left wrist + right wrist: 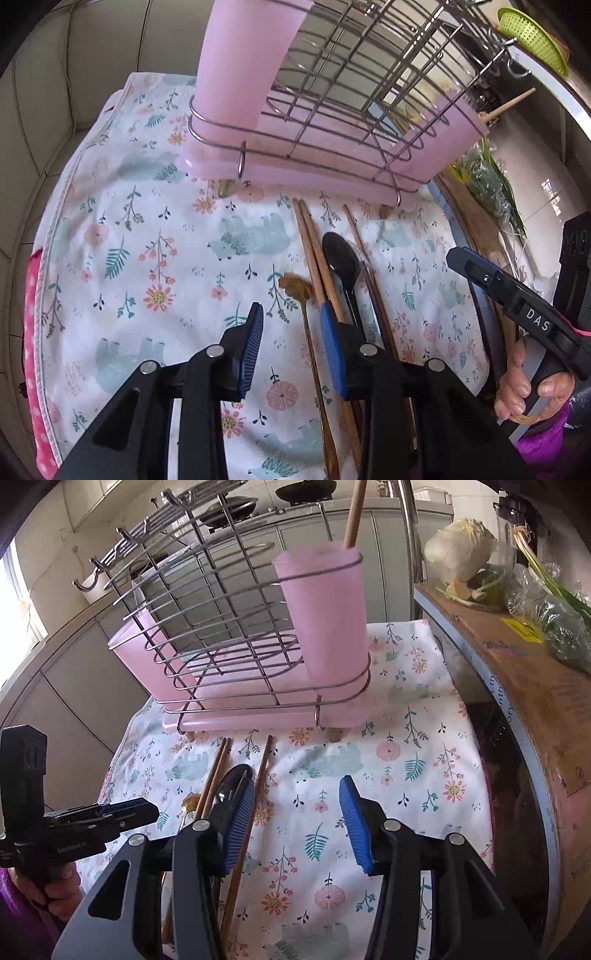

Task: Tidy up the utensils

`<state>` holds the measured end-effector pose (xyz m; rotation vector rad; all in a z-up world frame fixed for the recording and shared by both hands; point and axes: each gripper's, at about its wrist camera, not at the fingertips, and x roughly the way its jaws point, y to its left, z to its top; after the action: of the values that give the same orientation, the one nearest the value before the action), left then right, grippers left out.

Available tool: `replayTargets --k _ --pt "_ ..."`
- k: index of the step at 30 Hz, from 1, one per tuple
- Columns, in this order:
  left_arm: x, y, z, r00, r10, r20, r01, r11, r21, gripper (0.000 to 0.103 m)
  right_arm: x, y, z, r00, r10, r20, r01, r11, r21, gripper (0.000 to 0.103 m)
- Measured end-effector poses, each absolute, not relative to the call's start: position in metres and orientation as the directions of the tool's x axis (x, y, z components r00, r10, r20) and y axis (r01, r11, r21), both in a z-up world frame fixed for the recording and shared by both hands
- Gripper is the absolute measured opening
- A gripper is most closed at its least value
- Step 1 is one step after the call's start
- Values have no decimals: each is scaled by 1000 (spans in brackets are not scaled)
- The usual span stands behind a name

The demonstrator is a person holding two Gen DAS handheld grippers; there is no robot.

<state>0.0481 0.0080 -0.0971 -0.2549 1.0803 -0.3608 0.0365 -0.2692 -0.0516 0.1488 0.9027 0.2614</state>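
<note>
A wire rack with pink cups stands at the back of a floral cloth; it also shows in the right wrist view. One wooden utensil handle stands in the right pink cup. On the cloth lie wooden chopsticks, a black spoon and a gold spoon. My left gripper is open just above the gold spoon's handle, holding nothing. My right gripper is open and empty over the cloth, right of the chopsticks and black spoon.
A cardboard box with greens and a cabbage stands along the right of the cloth. A green basket sits behind the rack. Grey cabinets lie to the left and behind.
</note>
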Motion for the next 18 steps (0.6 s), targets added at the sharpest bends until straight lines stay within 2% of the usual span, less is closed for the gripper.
replayTargets --k 4,10,12,14,18 --pt "52 -5 -109 390 -381 -839 185 924 -334 18 36 -264 -56 579 279 -766 -177 960 216 49" --pt "63 -16 -122 358 -369 -858 194 928 -319 17 37 -260 -60 562 298 -772 -201 954 223 48" --pt "65 -19 -123 361 -361 -860 195 931 -309 13 38 -260 -62 554 309 -773 -204 951 234 48" --pt "66 -20 -123 360 -374 -855 197 926 -322 4 39 -259 -64 542 321 -776 -208 947 246 45" --pt "63 -12 -120 379 -377 -845 183 926 -331 1 40 -254 -70 512 344 -787 -220 938 267 37"
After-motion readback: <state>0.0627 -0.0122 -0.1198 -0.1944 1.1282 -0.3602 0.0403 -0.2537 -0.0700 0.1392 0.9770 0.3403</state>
